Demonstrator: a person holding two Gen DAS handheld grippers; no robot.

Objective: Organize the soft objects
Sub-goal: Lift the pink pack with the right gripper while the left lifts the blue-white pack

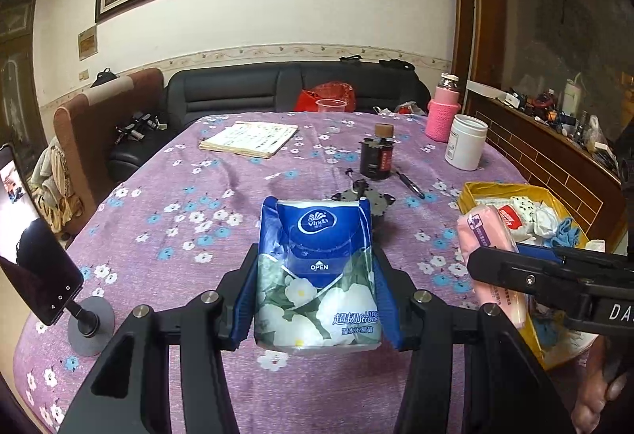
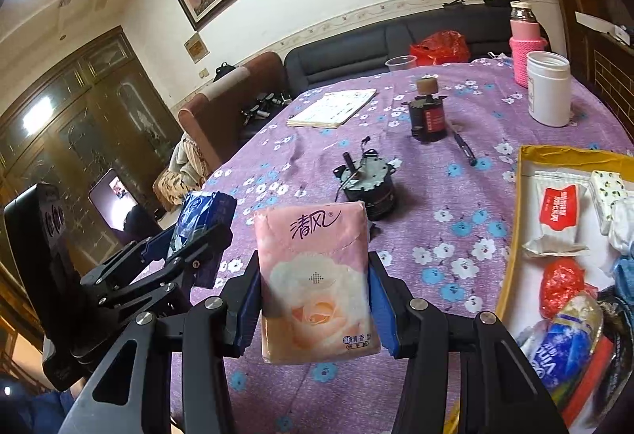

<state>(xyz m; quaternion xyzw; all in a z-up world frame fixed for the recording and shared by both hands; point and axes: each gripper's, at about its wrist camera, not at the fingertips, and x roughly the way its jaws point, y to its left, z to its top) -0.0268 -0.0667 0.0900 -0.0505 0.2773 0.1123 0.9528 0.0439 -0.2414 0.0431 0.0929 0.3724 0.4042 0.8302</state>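
Observation:
My left gripper [image 1: 316, 236] is shut on a blue and white Vinda tissue pack [image 1: 317, 275], held upright above the purple flowered tablecloth [image 1: 178, 204]. My right gripper [image 2: 315, 263] is shut on a pink tissue pack [image 2: 315, 275] with a rose print. In the left wrist view the pink pack [image 1: 489, 247] hangs at the right, beside the yellow box [image 1: 499, 190]. In the right wrist view the left gripper with the blue pack [image 2: 206, 212] is at the left. The yellow-rimmed box [image 2: 511, 236] at the right holds several tissue packs and soft items.
On the table lie a small motor [image 2: 368, 184], a dark jar with a cork [image 2: 428, 117], a pen [image 2: 463, 148], a notebook [image 2: 333, 109], a white canister [image 2: 549, 93], a pink-sleeved bottle [image 2: 525, 49] and a plastic cup [image 2: 402, 63]. A phone on a stand [image 1: 35, 267] stands at the left.

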